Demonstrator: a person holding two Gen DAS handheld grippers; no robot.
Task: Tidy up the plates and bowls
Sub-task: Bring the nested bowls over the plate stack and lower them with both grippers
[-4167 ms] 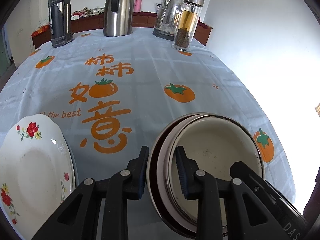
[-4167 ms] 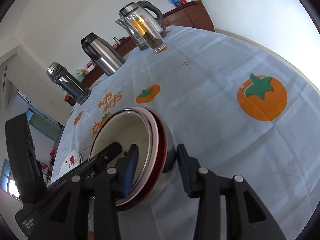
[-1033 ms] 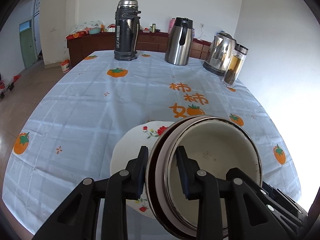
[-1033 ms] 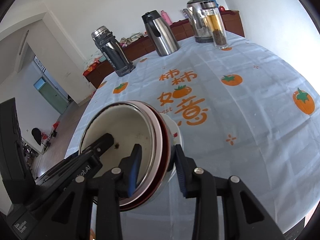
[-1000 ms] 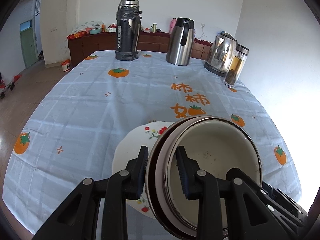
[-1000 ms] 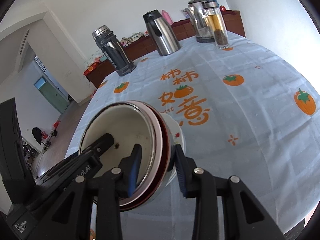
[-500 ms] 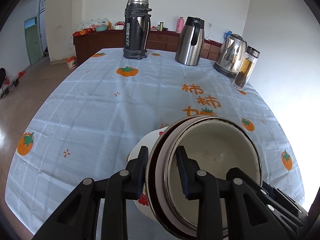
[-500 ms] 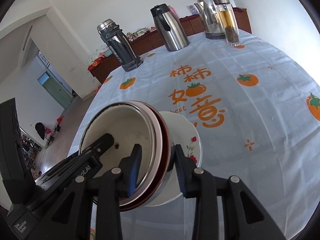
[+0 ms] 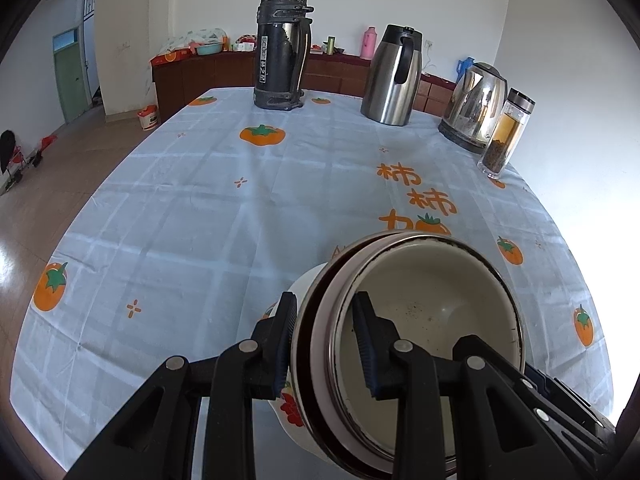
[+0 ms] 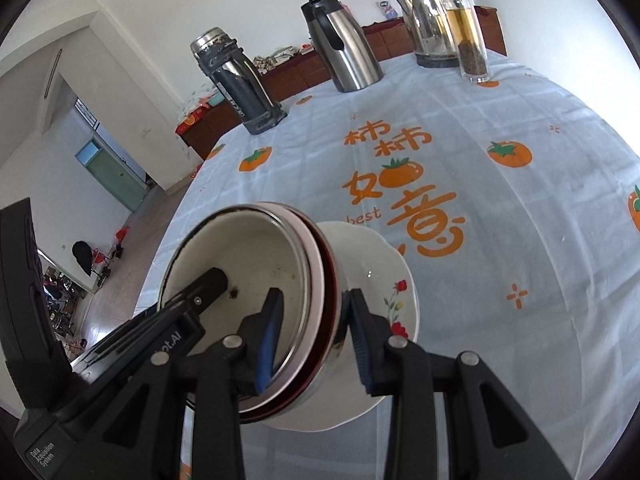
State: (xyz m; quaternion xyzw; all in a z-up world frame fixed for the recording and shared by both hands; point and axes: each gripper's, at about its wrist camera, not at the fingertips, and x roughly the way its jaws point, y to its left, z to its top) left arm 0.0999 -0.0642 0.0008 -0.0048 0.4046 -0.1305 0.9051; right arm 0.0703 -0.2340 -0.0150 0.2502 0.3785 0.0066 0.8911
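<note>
A stack of nested bowls (image 9: 432,332), cream enamel inside with pink and dark red rims around it, hangs tilted above the table. My left gripper (image 9: 326,344) is shut on its left rim, one finger inside and one outside. My right gripper (image 10: 316,336) is shut on the opposite rim of the bowl stack (image 10: 240,264). Each view also shows the other gripper's finger reaching into the bowl. A white plate with red flowers (image 10: 372,264) lies on the tablecloth directly under and behind the stack. In the left wrist view only the plate's left edge (image 9: 298,288) shows.
At the table's far side stand a black thermos (image 9: 282,48), a steel jug (image 9: 394,76), an electric kettle (image 9: 472,108) and a glass tea bottle (image 9: 506,136). A light blue tablecloth (image 9: 200,220) with orange fruit prints covers the table. Floor lies beyond its left edge.
Both grippers have carried the bowl stack sideways over the flowered plate. In the left wrist view the plate has slid further under the stack. The grips have not changed.
</note>
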